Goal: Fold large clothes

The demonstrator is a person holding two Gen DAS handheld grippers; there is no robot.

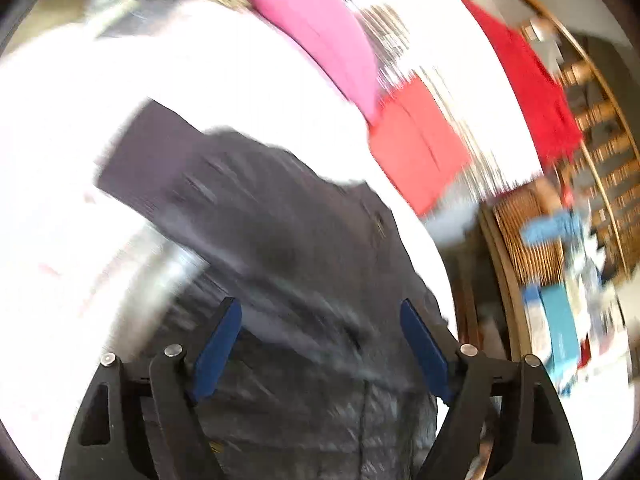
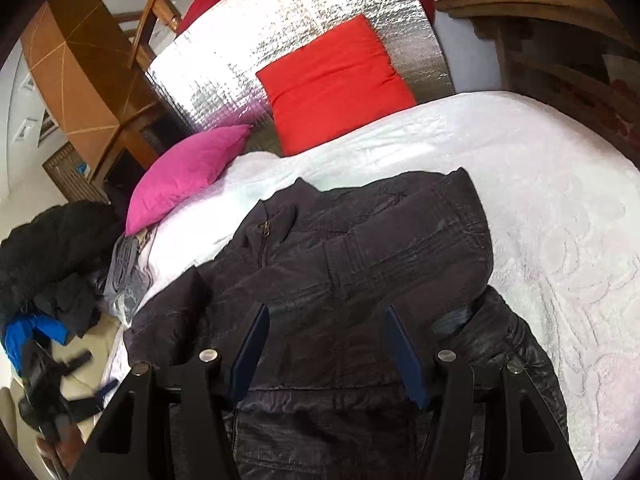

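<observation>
While both claws hover: right gripper [image 2: 324,348] and left gripper [image 1: 320,344] gape wide, holding nothing.
Jacket: dark puffer jacket [image 2: 360,248] lies half-folded on the white bedspread [image 2: 540,200].
Risk: slippery shell may slide, undoing the sleeve fold.
Beyond: pink cushion [image 2: 184,172], red cushion [image 2: 332,80].

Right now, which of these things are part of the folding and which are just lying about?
Part of the job:
jacket
left gripper, open
right gripper, open
bed it lies on

Just lying about:
pink pillow
red pillow
silver mat
dark clothes pile
</observation>
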